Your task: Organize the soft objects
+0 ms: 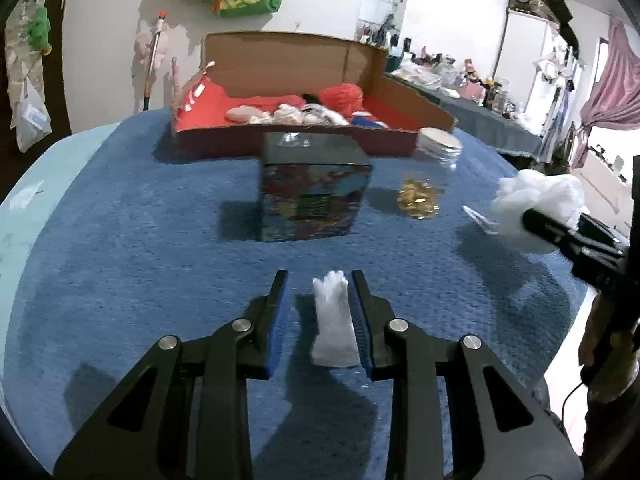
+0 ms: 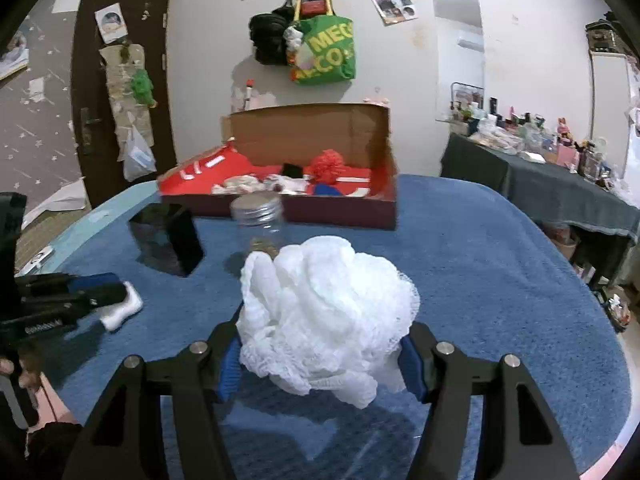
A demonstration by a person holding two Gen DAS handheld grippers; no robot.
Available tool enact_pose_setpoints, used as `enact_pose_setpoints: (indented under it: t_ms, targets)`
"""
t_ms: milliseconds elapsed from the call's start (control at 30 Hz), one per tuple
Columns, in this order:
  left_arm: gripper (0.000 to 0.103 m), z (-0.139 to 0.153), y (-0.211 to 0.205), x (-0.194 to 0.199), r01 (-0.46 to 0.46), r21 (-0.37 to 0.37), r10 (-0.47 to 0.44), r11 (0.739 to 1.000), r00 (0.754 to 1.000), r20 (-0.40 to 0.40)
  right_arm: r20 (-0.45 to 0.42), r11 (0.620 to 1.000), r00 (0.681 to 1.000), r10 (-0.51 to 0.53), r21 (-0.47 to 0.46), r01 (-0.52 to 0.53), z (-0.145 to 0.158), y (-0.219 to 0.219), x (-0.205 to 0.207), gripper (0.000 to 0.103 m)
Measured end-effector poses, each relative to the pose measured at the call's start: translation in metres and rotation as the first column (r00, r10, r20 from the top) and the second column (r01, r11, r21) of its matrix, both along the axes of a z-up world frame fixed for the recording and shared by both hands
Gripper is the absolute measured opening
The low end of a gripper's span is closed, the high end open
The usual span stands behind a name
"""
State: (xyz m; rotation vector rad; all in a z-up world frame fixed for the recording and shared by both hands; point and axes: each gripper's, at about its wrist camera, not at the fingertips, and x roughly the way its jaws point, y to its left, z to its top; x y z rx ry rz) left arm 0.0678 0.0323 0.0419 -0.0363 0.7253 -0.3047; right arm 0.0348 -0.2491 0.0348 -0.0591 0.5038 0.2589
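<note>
white mesh puff (image 2: pixel 326 312) sits clamped between the right gripper (image 2: pixel 320 364) fingers; a small white sock (image 1: pixel 334 320) touches only one left gripper (image 1: pixel 320 320) pad, jaws still apart. both should lift gently toward the cardboard box (image 2: pixel 312 128) beyond.

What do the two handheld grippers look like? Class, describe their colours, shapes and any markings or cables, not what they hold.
The left gripper and right gripper match: black angular linkage arms with triangular cut-outs, round silver pivot pins, and flat fingers faced with blue ribbed pads. Seen from the right wrist view, the left gripper's body carries small white lettering, too blurred to read. A thin black cable hangs beside the right gripper's handle.
</note>
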Motion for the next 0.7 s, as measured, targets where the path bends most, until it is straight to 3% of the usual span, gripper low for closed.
enact_pose_setpoints:
  t_ms: [433, 600, 633, 700]
  targets:
    - [0.028, -0.005, 0.002, 0.0, 0.06, -0.052, -0.063, 0.997, 0.997, -0.049, -0.03, 1.0, 0.999, -0.017, 0.003, 0.017, -0.001, -0.012, 0.008, 0.067]
    - [0.029, -0.013, -0.006, 0.001, 0.081, -0.038, -0.083, 0.996, 0.993, -0.078, -0.05, 1.0, 0.999, -0.006, -0.01, 0.005, -0.01, -0.008, 0.006, 0.072]
    - [0.033, -0.014, -0.007, 0.001, 0.083, -0.032, -0.086, 0.996, 0.993, -0.08, -0.055, 1.0, 0.999, -0.003, -0.015, 0.003, -0.013, -0.007, 0.006, 0.074]
    - [0.052, -0.016, -0.01, 0.0, 0.086, -0.022, -0.088, 0.996, 0.993, -0.082, -0.059, 1.0, 0.998, 0.001, -0.025, -0.002, -0.017, -0.005, 0.004, 0.077]
